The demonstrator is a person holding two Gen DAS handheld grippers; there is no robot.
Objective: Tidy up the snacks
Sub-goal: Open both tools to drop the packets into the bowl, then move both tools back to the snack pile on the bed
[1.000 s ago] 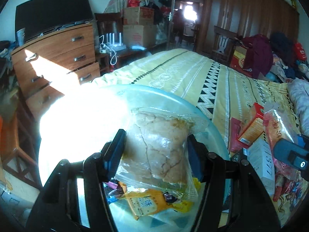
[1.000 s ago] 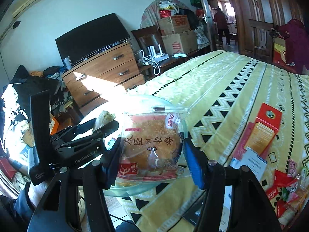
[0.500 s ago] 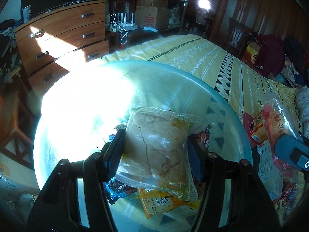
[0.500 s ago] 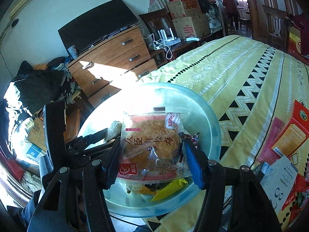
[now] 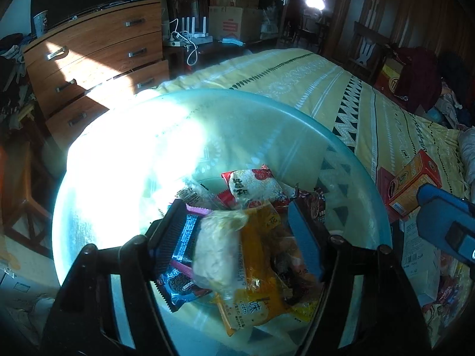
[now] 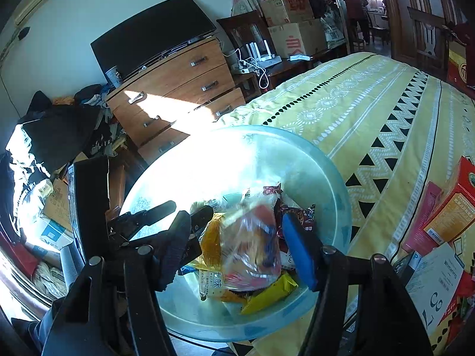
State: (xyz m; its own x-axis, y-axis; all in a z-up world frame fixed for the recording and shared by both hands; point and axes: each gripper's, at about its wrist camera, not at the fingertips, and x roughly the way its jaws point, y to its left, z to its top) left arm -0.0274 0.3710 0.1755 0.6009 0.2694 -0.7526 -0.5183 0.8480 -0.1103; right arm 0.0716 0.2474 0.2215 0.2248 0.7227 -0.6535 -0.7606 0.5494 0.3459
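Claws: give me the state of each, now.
Left claw: open, jaws just widened, pale pastry packet dropping free.
Right claw: open, blurred meat-floss cake packet released between them.

Bowl (image 5: 341, 148) on bed (image 5: 297, 83) edge, snacks (image 5: 255, 184) piled inside toward 5 o'clock. Dresser (image 5: 95, 59) at 10 o'clock beyond bowl, TV (image 6: 154, 38) on top. Cartons (image 5: 234, 23) at 12 o'clock behind bed. Boxes (image 5: 412, 181) on bed at 3 o'clock, just beside bowl.

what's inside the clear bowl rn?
A pile of packets in the clear bowl: white-and-red rice cracker, orange packet, blue cookie packet, pale pastry. Lower ones are covered.
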